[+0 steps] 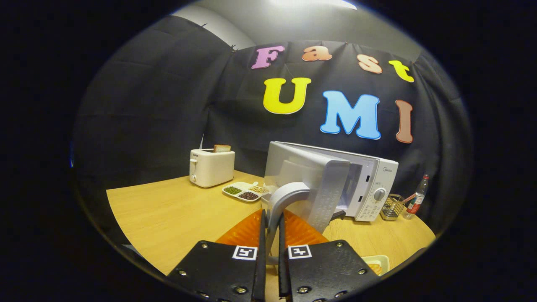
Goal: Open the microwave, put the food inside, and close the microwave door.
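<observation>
White microwave (pixel 369 184) on the wooden table (pixel 168 214), and its door (pixel 319 184) stands swung partway out toward us. The gripper (pixel 272 228) has its fingers (pixel 247 230) pinched tight on the door handle (pixel 285 201), which runs down between them, so the opening step looks to be in hand. Next move, by my reading: carry the door wider along its arc, then let go and fetch the food. A pale dish with food (pixel 377 265) sits just beside the gripper on the near table edge. Beyond the fingers, a toaster (pixel 211 167) with bread up top and a divided tray of beans (pixel 245 192); a wire basket (pixel 392 206) and bottle (pixel 417 197) flank the microwave. The beans tray lies near the door's swing, so watch that.
</observation>
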A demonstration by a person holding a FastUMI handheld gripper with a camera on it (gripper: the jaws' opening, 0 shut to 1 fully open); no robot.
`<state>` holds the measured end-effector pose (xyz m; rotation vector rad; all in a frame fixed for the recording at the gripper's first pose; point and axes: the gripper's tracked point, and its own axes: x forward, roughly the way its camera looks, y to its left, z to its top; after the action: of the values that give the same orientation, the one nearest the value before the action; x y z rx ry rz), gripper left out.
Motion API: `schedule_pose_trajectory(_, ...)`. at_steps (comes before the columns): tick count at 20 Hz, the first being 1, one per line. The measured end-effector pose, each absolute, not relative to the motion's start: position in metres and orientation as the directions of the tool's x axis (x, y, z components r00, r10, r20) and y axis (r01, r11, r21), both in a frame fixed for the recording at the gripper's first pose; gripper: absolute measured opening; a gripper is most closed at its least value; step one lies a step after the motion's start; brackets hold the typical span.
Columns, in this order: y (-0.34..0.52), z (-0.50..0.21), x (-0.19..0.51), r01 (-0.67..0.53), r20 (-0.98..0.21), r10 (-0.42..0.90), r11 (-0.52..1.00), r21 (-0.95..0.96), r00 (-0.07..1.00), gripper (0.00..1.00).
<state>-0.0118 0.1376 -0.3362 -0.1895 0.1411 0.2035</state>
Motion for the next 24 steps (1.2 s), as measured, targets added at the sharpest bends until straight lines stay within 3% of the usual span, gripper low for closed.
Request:
schedule_pose_trajectory(3,0.165,-0.339,-0.021,-0.115,-0.084,0.100,0.971,-0.209,0.992,0.13)
schedule_pose_trajectory(6,0.199,-0.345,-0.032,-0.095,-0.049,0.086,0.972,-0.213,0.995,0.13)
schedule_pose_trajectory(10,0.241,-0.361,-0.046,-0.197,-0.089,0.182,0.956,-0.217,0.979,0.13)
schedule_pose_trajectory(16,0.227,-0.344,-0.073,-0.351,-0.103,0.337,0.919,-0.178,0.936,0.13)
schedule_pose_trajectory(18,0.200,-0.339,-0.084,-0.384,-0.117,0.369,0.907,-0.171,0.922,0.29)
schedule_pose_trajectory(19,0.182,-0.340,-0.083,-0.384,-0.137,0.364,0.907,-0.174,0.921,0.49)
schedule_pose_trajectory(22,0.114,-0.347,-0.083,-0.321,-0.188,0.284,0.923,-0.213,0.940,0.55)
schedule_pose_trajectory(24,0.083,-0.353,-0.083,-0.315,-0.206,0.279,0.934,-0.170,0.938,0.79)
